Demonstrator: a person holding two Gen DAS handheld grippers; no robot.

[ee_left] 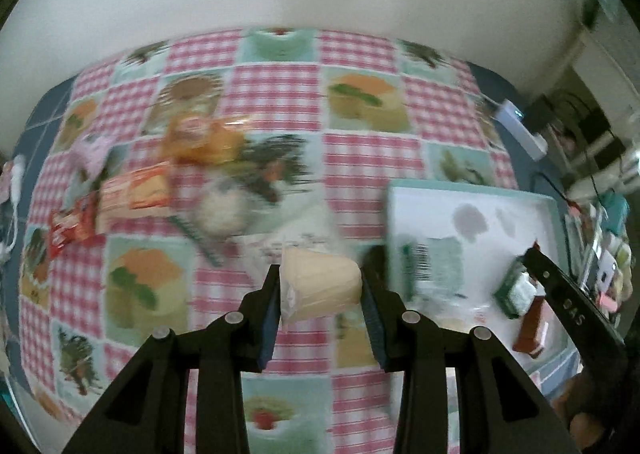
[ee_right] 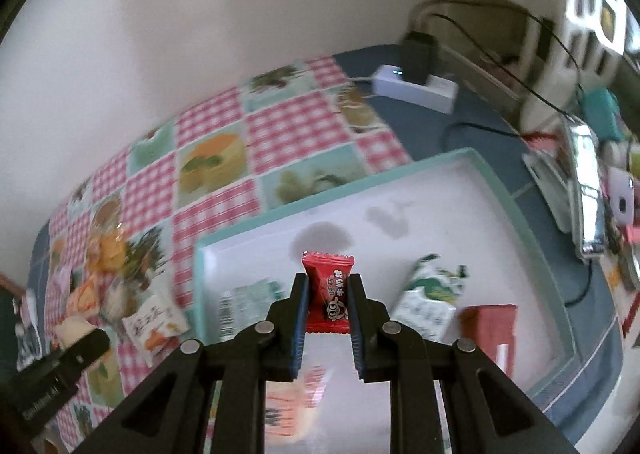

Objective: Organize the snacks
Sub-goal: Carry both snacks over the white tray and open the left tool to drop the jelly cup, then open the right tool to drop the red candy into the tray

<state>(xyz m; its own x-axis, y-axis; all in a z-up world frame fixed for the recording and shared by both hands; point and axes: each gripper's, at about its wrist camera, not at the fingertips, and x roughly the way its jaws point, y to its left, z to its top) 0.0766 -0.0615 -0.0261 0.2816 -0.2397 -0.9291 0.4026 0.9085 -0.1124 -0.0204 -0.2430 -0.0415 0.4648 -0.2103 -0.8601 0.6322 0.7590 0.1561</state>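
Note:
My left gripper (ee_left: 320,286) is shut on a cream jelly cup (ee_left: 320,284), held above the checked tablecloth just left of the white tray (ee_left: 472,193). My right gripper (ee_right: 327,294) is shut on a small red candy packet (ee_right: 328,290), held over the tray (ee_right: 400,205). In the tray lie a green and white packet (ee_right: 430,298), a red box (ee_right: 490,326), a pale green barcode packet (ee_right: 244,302) and an orange packet (ee_right: 296,398) under the fingers. Loose snacks (ee_left: 132,189) lie on the cloth at the left.
A white power strip (ee_right: 416,85) with a black plug and cables sits behind the tray. Cluttered items (ee_right: 588,181) stand at the right. A wall runs along the back of the table. The left gripper shows at the lower left of the right wrist view (ee_right: 56,370).

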